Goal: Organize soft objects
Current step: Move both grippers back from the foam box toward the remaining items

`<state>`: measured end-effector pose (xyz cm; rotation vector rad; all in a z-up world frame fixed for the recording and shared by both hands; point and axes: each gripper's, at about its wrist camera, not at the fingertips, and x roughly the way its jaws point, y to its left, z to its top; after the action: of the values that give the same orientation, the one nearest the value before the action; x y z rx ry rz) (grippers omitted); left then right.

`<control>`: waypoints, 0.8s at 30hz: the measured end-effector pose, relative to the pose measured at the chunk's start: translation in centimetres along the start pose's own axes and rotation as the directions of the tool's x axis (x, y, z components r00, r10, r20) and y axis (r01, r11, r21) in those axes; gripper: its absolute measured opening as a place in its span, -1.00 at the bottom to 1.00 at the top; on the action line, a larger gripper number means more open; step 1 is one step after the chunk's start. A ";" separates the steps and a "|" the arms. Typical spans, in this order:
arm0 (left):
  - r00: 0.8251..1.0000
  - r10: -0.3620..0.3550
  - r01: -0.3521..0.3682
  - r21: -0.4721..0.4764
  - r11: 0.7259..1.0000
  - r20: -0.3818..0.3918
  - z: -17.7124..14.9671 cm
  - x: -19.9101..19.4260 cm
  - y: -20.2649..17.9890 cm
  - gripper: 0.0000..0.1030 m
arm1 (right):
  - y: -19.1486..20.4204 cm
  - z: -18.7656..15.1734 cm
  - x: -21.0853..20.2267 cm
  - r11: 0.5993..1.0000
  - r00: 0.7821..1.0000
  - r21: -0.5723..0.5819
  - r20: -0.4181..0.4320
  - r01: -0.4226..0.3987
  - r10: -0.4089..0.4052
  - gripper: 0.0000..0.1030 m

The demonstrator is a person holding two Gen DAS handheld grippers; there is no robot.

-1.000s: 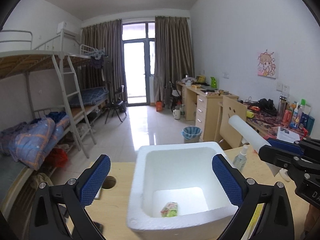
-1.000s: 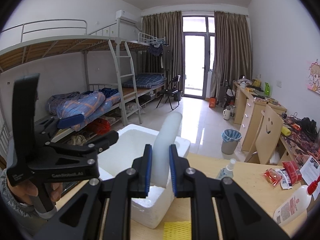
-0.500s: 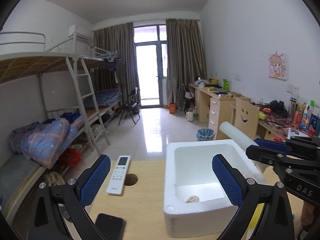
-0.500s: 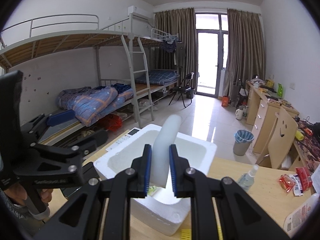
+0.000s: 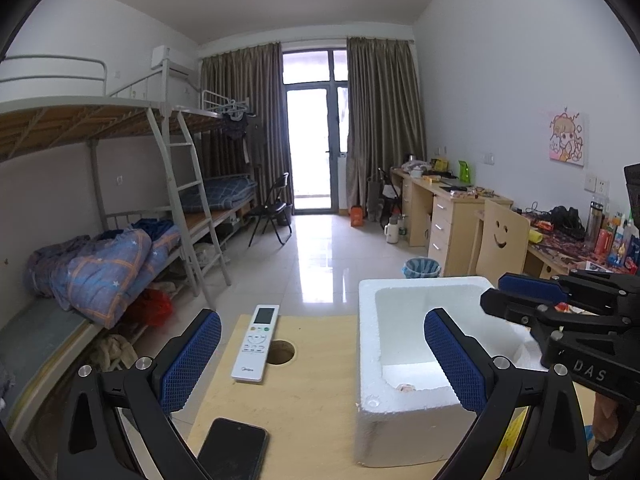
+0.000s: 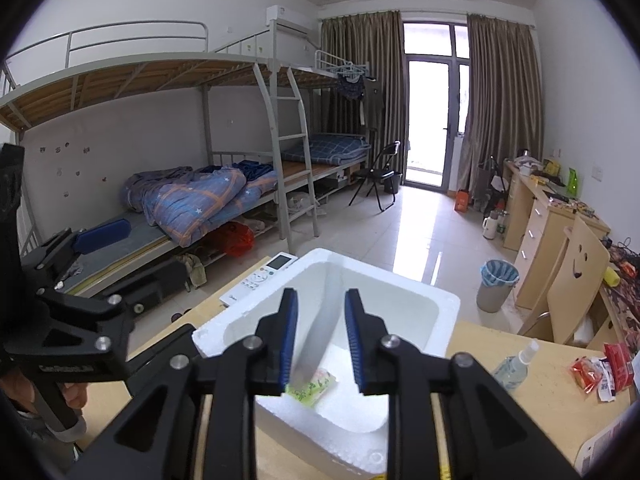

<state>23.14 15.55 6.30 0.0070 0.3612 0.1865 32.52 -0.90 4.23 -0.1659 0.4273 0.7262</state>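
left claw (image 5: 322,364) wide apart, right claw (image 6: 322,338) just opening

A foam box (image 5: 400,412) sits on the tabletop (image 5: 304,412). Left of it lies a remote control (image 5: 256,342), with a phone (image 5: 234,454) nearer the front edge. A snack packet (image 6: 314,386) lies inside the box. Right of the box stands a spray bottle (image 6: 514,368), with wrappers (image 6: 600,368) beyond it.

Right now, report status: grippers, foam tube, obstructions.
Left gripper open, empty. Right gripper jaws just opened, foam tube loose between them, blurred, over the foam box. Small packet lies in box; nothing blocks.
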 end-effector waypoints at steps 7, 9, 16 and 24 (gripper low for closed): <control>1.000 -0.007 0.007 -0.019 1.000 0.003 -0.2 -0.1 0.4 0.98 | -0.1 0.0 -0.7 1.000 1.000 0.001 0.016 0.015 -0.015 0.20; 1.000 -0.012 0.012 -0.025 1.000 0.005 -0.1 -0.3 0.4 0.98 | -0.3 0.1 -1.1 1.000 0.999 0.009 0.022 0.023 -0.023 0.28; 0.999 -0.039 0.039 -0.008 0.999 0.017 0.3 -1.5 -0.6 0.98 | -0.4 0.3 -3.5 0.998 0.997 0.027 0.061 0.049 -0.050 0.57; 0.996 -0.085 0.085 0.012 0.996 0.034 0.6 -3.8 -2.2 0.98 | -0.1 -0.5 -7.5 0.994 0.987 0.054 0.123 0.095 -0.101 1.00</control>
<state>20.22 12.69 8.12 0.0049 0.3279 0.1005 27.43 -5.71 7.04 -0.0946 0.3144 0.6257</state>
